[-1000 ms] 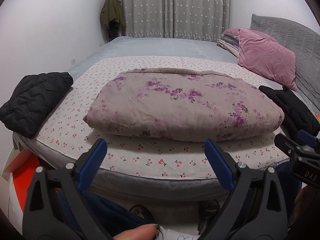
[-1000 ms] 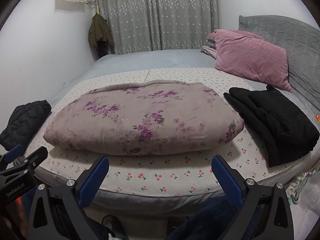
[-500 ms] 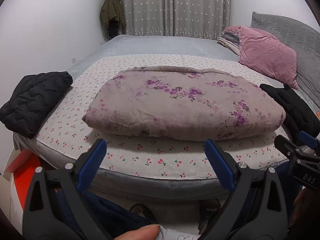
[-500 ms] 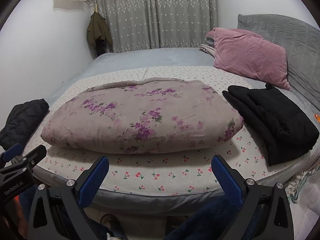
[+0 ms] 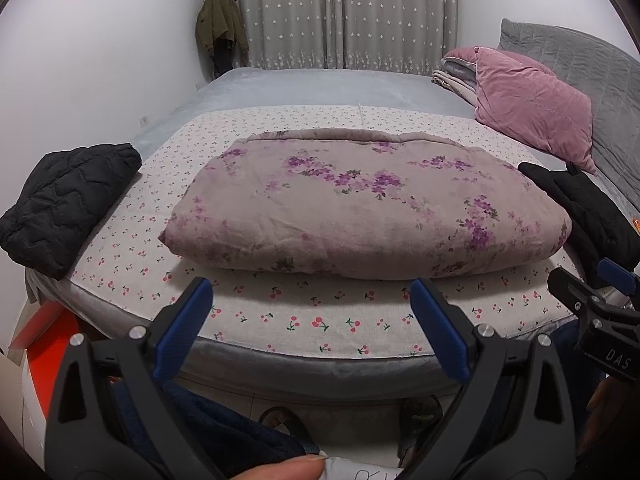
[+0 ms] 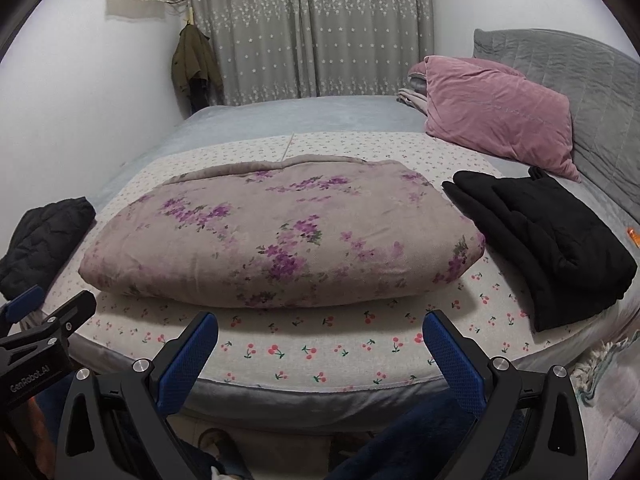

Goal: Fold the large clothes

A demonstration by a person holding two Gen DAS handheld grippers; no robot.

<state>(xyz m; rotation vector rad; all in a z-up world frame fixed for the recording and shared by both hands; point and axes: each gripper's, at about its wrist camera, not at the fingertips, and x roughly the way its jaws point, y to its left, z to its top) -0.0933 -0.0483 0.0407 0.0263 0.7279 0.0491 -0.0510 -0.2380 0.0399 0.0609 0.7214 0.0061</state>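
Both claws stand wide apart and grip nothing. Left gripper hangs at six o'clock in its own view, its blue pads over the near edge of the bed; the right gripper sits the same way in its view, pads spread over the cherry-print sheet.

Each claw shows in the other's picture — the right one pokes in at four o'clock of the left view, the left one at eight o'clock of the right view.

A folded floral quilt, mauve with purple blossoms, lies dead centre on the sheet, its rounded fold facing the grippers and apart from both. Its right end lies just beside a folded black garment at three o'clock; whether they touch is unclear. At nine o'clock, well apart from the quilt, a black quilted jacket rests at the left edge of the bed.

Farther back, at one to two o'clock, a pink pillow leans against the grey headboard. Grey star-dotted curtains hang at twelve o'clock, with an olive jacket hung on the wall at eleven.

At six o'clock of the left view a thumb tip shows below the claw.
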